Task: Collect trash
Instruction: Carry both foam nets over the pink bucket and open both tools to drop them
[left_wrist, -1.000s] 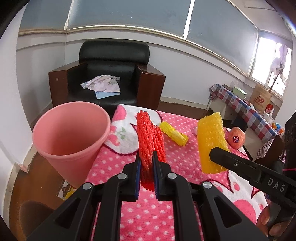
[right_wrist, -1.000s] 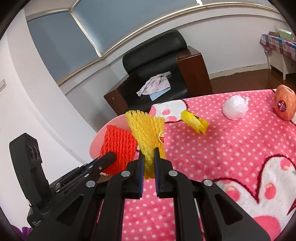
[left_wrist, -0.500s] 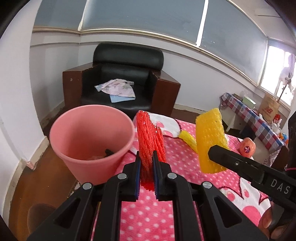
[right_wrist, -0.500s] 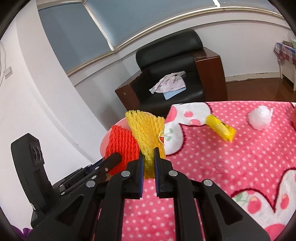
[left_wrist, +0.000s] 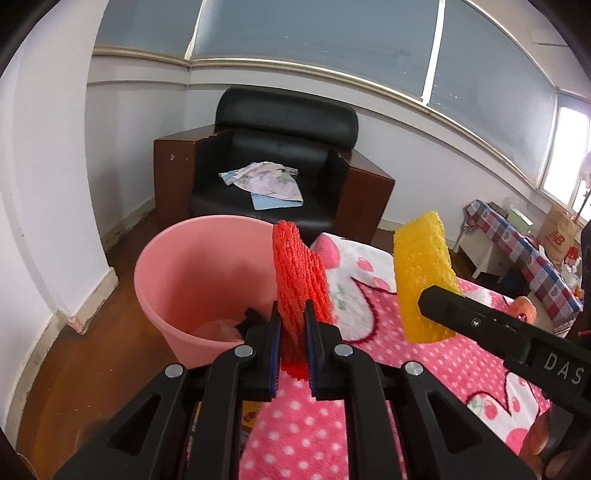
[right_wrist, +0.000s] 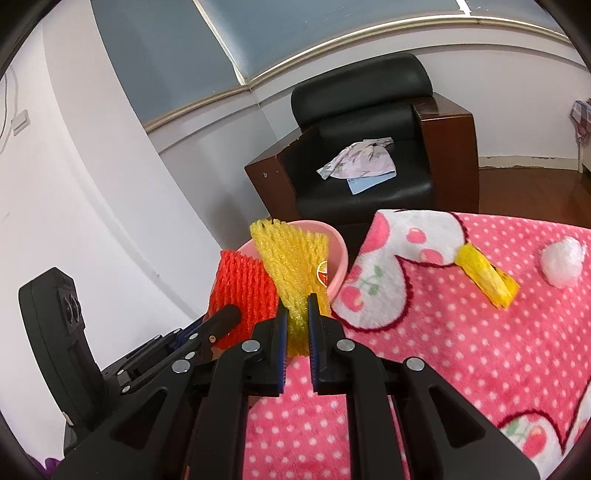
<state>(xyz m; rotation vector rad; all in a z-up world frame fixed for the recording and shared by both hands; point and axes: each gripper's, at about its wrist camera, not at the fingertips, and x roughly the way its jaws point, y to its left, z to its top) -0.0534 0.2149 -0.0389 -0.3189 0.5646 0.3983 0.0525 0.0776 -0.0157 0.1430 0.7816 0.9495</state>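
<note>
My left gripper (left_wrist: 291, 314) is shut on a red foam fruit net (left_wrist: 297, 280), held upright at the near rim of a pink trash bin (left_wrist: 177, 273). The bin holds some dark and pale trash. My right gripper (right_wrist: 296, 308) is shut on a yellow foam fruit net (right_wrist: 291, 266), held beside the red net (right_wrist: 242, 291), with the bin's rim (right_wrist: 341, 258) just behind. In the left wrist view the yellow net (left_wrist: 423, 280) and right gripper (left_wrist: 424, 299) are to the right, over the table.
The table has a pink polka-dot cloth (right_wrist: 461, 350). On it lie a yellow wrapper (right_wrist: 484, 277), a white crumpled ball (right_wrist: 563, 266) and an apple (left_wrist: 524, 312). A black armchair (left_wrist: 273, 173) with cloths stands behind the bin. White wall at left.
Both grippers moved left toward the bin with their nets still held. The bin has come closer and its inside now shows; the table items shifted right in view.
</note>
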